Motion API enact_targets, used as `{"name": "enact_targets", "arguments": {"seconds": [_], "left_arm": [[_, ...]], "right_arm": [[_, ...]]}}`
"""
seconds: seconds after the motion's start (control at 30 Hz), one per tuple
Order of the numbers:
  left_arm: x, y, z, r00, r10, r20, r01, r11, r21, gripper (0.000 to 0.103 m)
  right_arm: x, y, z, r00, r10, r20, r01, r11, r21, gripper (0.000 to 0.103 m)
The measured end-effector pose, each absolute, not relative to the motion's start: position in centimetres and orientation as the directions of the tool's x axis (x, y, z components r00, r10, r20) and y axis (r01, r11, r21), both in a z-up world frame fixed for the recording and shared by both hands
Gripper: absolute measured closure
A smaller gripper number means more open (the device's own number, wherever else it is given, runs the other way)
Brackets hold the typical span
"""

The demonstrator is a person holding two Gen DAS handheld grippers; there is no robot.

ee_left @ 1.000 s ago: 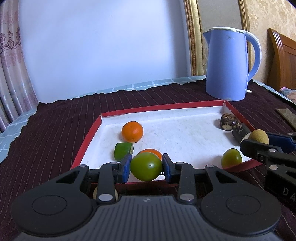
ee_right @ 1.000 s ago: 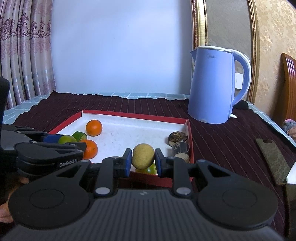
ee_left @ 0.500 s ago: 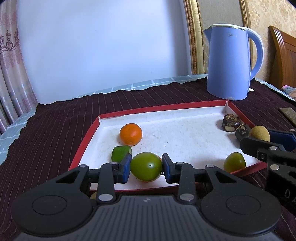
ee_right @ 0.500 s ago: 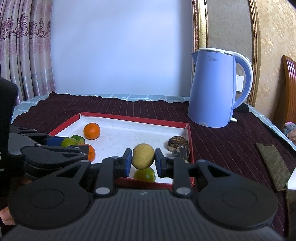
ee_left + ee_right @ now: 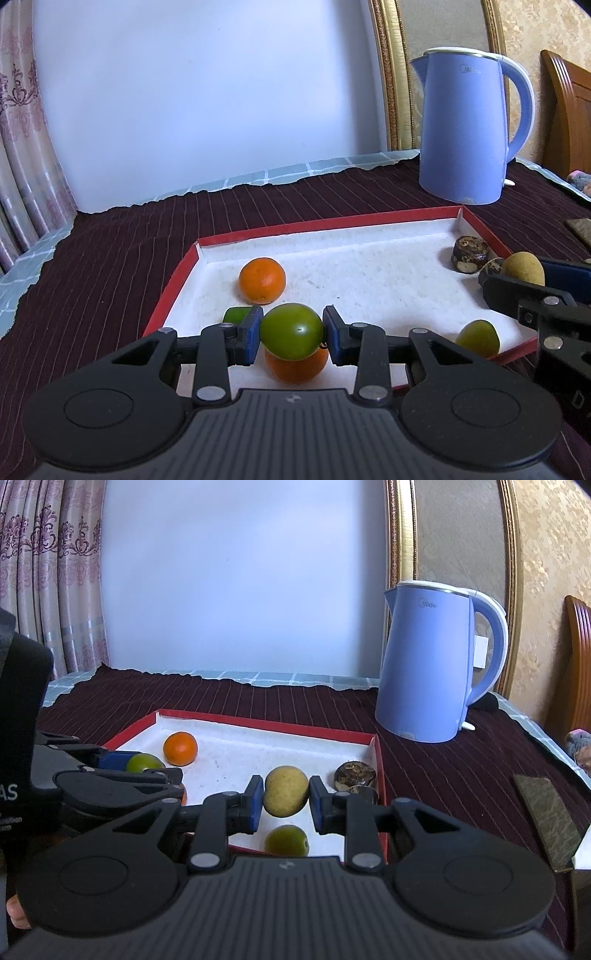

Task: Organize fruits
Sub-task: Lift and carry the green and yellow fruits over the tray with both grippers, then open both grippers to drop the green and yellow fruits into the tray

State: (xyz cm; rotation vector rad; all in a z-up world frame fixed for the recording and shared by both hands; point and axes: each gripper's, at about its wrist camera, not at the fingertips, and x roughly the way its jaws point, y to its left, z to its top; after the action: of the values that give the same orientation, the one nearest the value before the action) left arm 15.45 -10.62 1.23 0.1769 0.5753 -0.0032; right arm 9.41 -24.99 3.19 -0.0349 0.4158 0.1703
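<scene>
Left hand-held gripper (image 5: 291, 334) is clamped on a green fruit (image 5: 291, 331), pads pressing both sides, long axis running across from pad to pad, held over the near left part of the red-edged tray (image 5: 325, 224). It half hides an orange (image 5: 297, 365) directly below; a green piece (image 5: 236, 315) is cut off behind the left pad. A second orange (image 5: 262, 280) sits further back. The tray's middle is bare white floor. Right hand-held gripper (image 5: 286, 799) grips a yellow-brown fruit (image 5: 286, 791), long axis tilted, over the near right part, above a small green fruit (image 5: 286, 840). Two dark brown lumps (image 5: 355, 774) against the right wall are hard to identify. A blue kettle (image 5: 430, 664) stands on the table beyond the tray's far right corner.
</scene>
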Motion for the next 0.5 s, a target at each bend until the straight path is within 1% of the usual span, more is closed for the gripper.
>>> {"name": "enact_targets", "arguments": {"seconds": [0.5], "left_arm": [[17.2, -10.6, 1.0, 0.835, 0.058, -0.547, 0.042, 0.985, 0.168, 0.069]], "right_arm": [[10.6, -25.0, 3.1, 0.900, 0.149, -0.409, -0.163, 0.987, 0.001, 0.078]]}}
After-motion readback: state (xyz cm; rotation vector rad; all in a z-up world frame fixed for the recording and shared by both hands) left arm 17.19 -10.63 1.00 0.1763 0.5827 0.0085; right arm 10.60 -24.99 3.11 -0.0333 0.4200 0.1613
